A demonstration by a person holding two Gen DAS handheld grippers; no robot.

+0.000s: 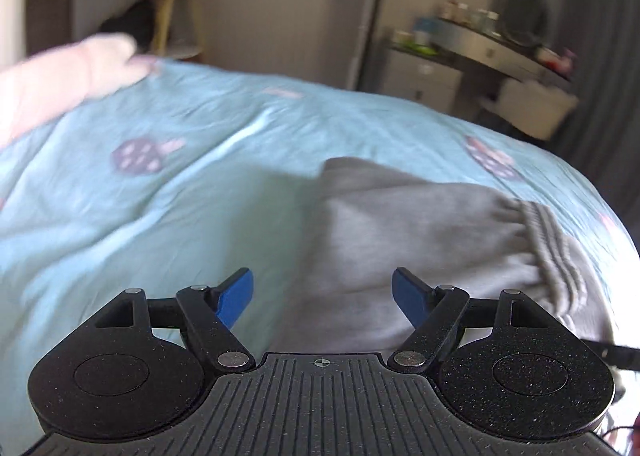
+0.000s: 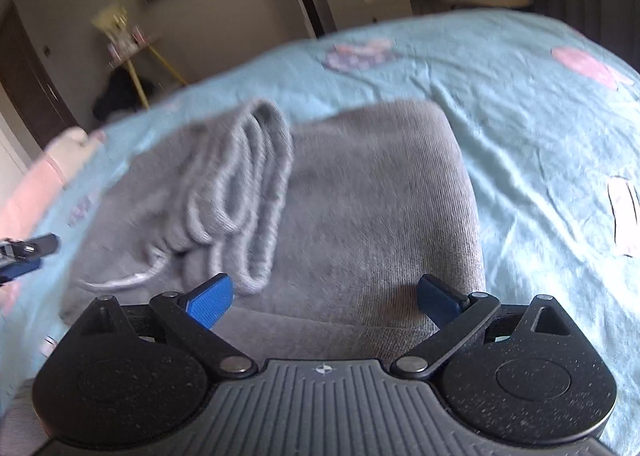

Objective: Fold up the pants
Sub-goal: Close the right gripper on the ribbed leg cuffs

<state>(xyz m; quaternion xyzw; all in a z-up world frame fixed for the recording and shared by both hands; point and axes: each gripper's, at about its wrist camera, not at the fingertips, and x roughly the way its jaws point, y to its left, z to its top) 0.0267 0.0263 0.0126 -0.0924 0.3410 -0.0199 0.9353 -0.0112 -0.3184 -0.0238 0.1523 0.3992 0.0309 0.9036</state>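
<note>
right wrist — folded pants (image 2: 360, 195) (bedspread (image 2: 540, 115))

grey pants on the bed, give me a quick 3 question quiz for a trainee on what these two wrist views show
1. True or false: the left gripper is clamped on the grey pants.
2. The pants lie on: A) a wooden table B) a light blue bedspread C) the floor
3. Fill in: the ribbed ______ of the pants lies on top of the folded cloth.

Key: 1 false, its jaws stand open, as do those of the right gripper. 2 B. 3 waistband.
</note>
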